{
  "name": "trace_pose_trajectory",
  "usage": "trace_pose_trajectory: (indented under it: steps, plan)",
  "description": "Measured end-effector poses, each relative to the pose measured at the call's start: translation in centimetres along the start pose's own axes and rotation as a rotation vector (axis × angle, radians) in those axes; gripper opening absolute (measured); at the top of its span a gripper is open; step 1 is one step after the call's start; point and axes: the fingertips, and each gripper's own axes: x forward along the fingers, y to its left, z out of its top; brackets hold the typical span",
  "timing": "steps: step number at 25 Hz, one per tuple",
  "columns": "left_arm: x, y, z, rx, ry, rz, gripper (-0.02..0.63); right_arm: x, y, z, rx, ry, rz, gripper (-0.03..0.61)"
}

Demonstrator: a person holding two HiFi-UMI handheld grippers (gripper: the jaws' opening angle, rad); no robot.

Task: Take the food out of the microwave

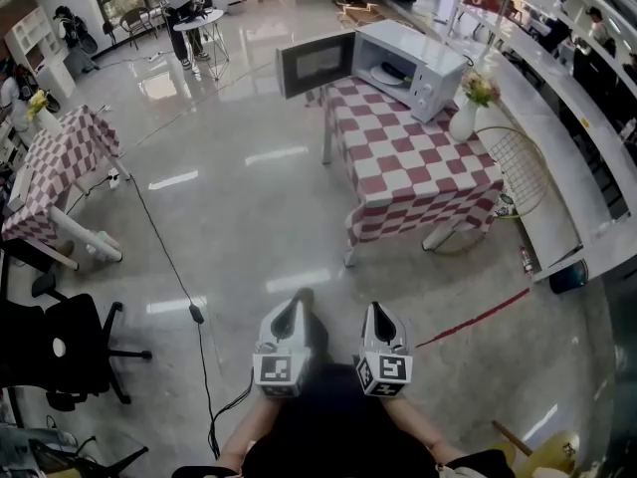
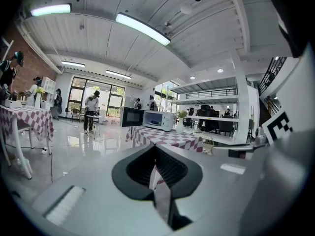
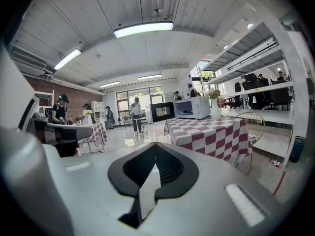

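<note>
Red-and-white checked cloth covers the table (image 1: pixel 418 182); the microwave (image 1: pixel 430 68) stands at its far edge, with its door (image 1: pixel 317 65) swung wide open past the far left corner; the plate of food (image 1: pixel 388 73) sits inside the cavity, too small to tell what is on it; a vase (image 1: pixel 464 119) of flowers stands just beside the microwave at the table's right edge.

Both tools are held low and close to the person, well apart from the table across a stretch of glossy floor; the left hand-held gripper (image 1: pixel 296 302) has its jaws pressed together on nothing, and the right hand-held gripper (image 1: pixel 379 312) looks the same, closed and empty.

The step in hand seems to be the approach. It would go best by walking to the table's left edge, where the cavity faces; stepping clear of the black cable (image 1: pixel 164 252) on the floor; spreading one pair of jaws before reaching in; taking the plate by its rim; and drawing it out level, away from the door and the vase.

No brand or label can be read; the only marks are the black-and-white squares on the cubes.
</note>
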Motion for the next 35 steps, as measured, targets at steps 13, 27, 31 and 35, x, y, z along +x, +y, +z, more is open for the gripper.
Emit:
trace_pose_trajectory:
  steps: [13,27,31,35]
  plan:
    - [4.4,3.2,1.0,-0.017,-0.002,0.04,0.008,5.6,0.4,1.8,-0.022,0.012,0.033,0.001]
    - [11.4,6.2,3.3,-0.103,-0.004,0.061,0.008,12.5,-0.3,3.7,-0.053,0.036,0.047,0.001]
    - [13.3,7.4,3.3,-0.11,0.017,0.067,0.008,14.6,-0.7,4.0,-0.043,0.046,0.047,0.0]
    - [14.9,8.9,3.5,-0.112,0.027,0.077,0.008,16.7,-0.8,4.7,-0.02,0.044,0.056,0.001]
